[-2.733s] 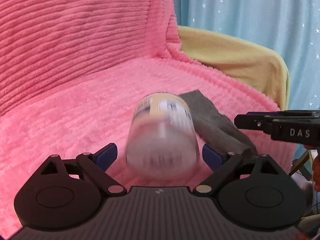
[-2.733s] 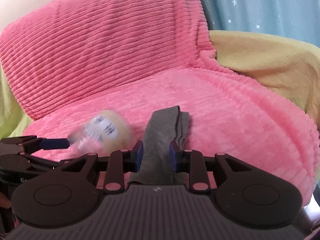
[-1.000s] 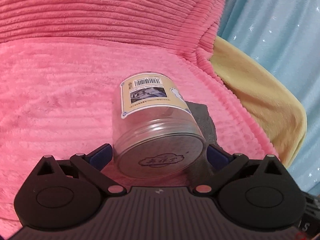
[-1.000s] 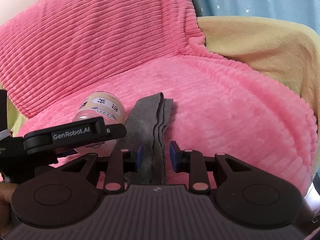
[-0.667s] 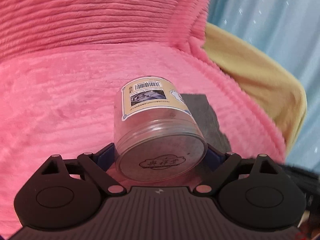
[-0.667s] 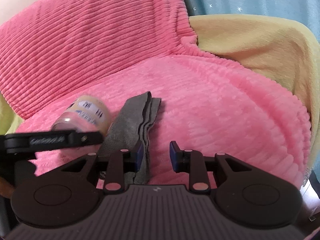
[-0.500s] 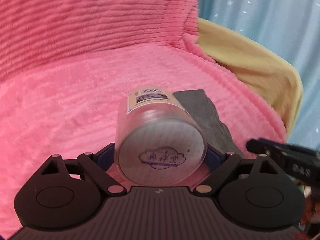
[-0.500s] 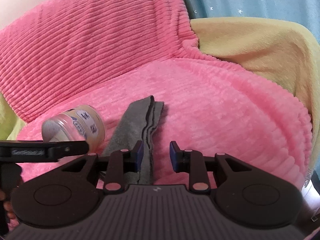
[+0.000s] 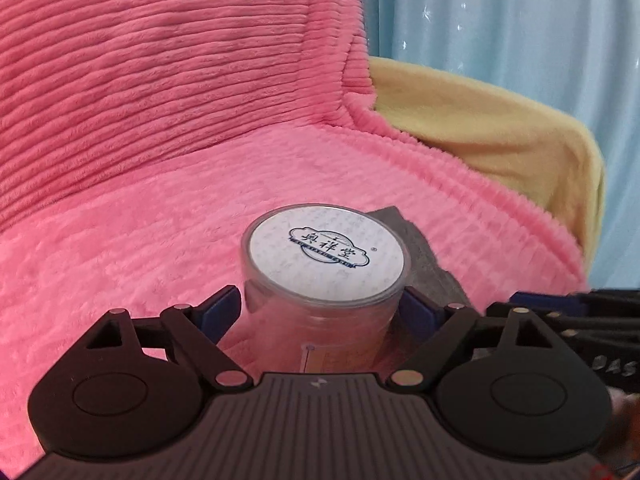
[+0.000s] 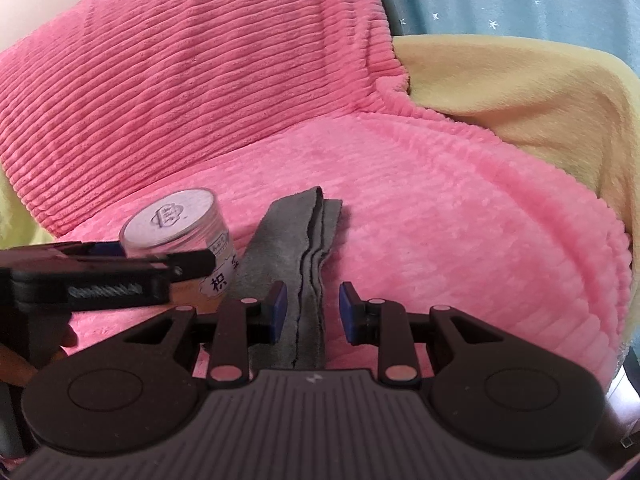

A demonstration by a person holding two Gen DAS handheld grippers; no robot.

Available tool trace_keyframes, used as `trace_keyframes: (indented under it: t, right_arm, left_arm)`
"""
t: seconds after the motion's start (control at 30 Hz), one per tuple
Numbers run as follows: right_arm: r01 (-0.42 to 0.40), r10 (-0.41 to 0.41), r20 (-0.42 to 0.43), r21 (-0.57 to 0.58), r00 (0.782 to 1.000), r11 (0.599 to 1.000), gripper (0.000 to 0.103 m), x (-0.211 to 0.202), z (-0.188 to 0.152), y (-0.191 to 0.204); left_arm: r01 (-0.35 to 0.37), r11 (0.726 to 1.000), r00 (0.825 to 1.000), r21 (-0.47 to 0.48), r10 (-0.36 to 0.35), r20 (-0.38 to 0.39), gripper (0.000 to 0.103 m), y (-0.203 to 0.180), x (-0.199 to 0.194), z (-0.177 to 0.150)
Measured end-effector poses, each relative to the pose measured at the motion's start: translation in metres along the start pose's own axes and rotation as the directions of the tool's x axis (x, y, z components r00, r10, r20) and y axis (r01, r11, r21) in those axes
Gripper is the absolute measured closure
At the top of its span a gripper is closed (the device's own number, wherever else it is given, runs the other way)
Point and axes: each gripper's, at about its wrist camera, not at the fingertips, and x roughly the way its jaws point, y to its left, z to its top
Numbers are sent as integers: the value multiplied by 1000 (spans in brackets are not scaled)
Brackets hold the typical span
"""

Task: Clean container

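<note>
Holding the jar (image 9: pixel 325 276) upright in my left gripper (image 9: pixel 320 312), I have its clear wall squeezed between the two blue pads (image 9: pixel 222 310), one on each side just below the lid. The lid (image 9: pixel 326 249) is white and round, with a dark blue emblem printed in its middle, and it faces up toward my left camera. From the right camera the same jar (image 10: pixel 188 240) shows at the left, standing on the pink blanket (image 10: pixel 440 220) with my left gripper's black finger crossing in front of its label. A grey cloth (image 10: pixel 296 252) lies folded in a long strip just to the right of the jar; from these views I cannot tell whether the two touch. My right gripper (image 10: pixel 312 312) hangs low over the near end of that cloth with its jaws spread apart and nothing between them but the cloth's edge below; whether the pads touch the fabric I cannot tell. In the left view the cloth (image 9: pixel 424 256) peeks out behind and to the right of the jar, and my right gripper shows as a blurred black shape at the right edge. The blanket is ribbed and drapes up over a backrest, a yellow cover (image 10: pixel 520 92) lies to the right, and a pale blue curtain (image 9: pixel 520 20) with small stars hangs behind.
</note>
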Motion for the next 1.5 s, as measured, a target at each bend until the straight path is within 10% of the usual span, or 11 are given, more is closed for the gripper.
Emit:
trace_keyframes:
  t: [0.53, 0.77, 0.97, 1.5]
  right_arm:
    - [4, -7, 26, 116, 1000, 993, 79, -42, -8, 6]
    - [-8, 3, 22, 248, 1000, 969, 78, -74, -31, 11]
    - [79, -81, 28, 77, 996, 994, 78, -83, -40, 41]
    - [87, -82, -46, 136, 996, 987, 78, -98, -69, 55]
  left_arm:
    - [-28, 999, 992, -18, 26, -127, 1, 3, -41, -24]
    - [-149, 977, 989, 153, 146, 26, 0, -26, -89, -35]
    - [-233, 933, 972, 275, 213, 102, 0, -48, -126, -61]
    - [-90, 991, 996, 104, 92, -16, 1, -23, -156, -66]
